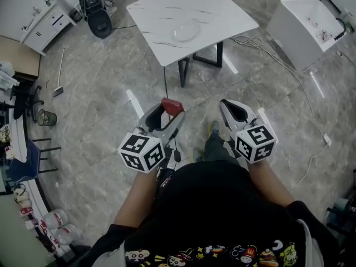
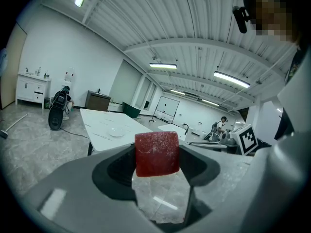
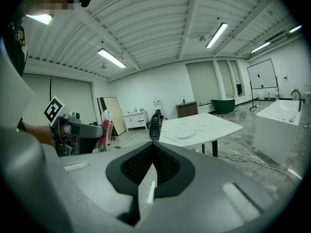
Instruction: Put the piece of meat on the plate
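The piece of meat (image 1: 172, 105), a red block, sits pinched between the jaw tips of my left gripper (image 1: 168, 113), held low before my body. My right gripper (image 1: 231, 109), alongside, is closed on nothing. The plate (image 1: 185, 31) lies on the white table (image 1: 222, 13) ahead, well apart, with bare floor (image 1: 100, 127) between.

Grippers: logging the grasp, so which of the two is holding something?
The left gripper, clamping the red piece of meat; the right gripper is shut on nothing.

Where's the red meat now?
The piece of meat is clamped in the left gripper at head view's left-centre, over the floor, short of the table.
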Motion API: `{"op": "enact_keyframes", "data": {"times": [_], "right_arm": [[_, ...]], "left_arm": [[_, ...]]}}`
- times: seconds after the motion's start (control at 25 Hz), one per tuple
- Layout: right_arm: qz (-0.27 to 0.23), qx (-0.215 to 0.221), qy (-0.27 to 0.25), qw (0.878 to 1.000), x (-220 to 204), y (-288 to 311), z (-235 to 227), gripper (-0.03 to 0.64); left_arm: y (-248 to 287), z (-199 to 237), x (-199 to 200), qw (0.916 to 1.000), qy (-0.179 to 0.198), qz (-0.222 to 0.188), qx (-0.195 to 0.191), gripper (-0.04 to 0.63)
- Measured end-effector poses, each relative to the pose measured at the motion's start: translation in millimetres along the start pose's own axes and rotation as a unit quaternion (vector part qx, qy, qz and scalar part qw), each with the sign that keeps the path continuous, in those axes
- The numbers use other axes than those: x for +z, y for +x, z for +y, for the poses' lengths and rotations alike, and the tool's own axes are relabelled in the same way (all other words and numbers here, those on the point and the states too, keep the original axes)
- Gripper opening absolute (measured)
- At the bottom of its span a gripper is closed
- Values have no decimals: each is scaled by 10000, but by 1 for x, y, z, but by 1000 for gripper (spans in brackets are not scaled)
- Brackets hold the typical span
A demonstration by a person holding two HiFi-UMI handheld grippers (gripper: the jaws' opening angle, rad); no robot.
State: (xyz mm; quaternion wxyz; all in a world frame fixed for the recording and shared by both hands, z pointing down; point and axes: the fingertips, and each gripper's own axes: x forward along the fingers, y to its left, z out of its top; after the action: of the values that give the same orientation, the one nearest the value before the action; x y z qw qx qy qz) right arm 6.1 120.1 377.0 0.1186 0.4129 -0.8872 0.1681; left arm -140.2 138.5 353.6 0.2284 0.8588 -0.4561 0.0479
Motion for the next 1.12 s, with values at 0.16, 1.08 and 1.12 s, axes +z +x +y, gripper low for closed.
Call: {"op": "enact_keyframes", "data": {"times": [0.16, 1.08, 1.12], "right_arm": [[21, 26, 46, 10000, -5, 2, -7, 23], [264, 663, 72, 9974, 40, 101, -125, 23], [278, 721, 60, 9970, 43, 107, -131, 23]], "left_arm": [[5, 3, -6, 10000, -30, 49, 81, 382], [135, 54, 35, 9968, -278, 148, 731, 382], [144, 58, 37, 9963, -286, 169, 788, 382]]}}
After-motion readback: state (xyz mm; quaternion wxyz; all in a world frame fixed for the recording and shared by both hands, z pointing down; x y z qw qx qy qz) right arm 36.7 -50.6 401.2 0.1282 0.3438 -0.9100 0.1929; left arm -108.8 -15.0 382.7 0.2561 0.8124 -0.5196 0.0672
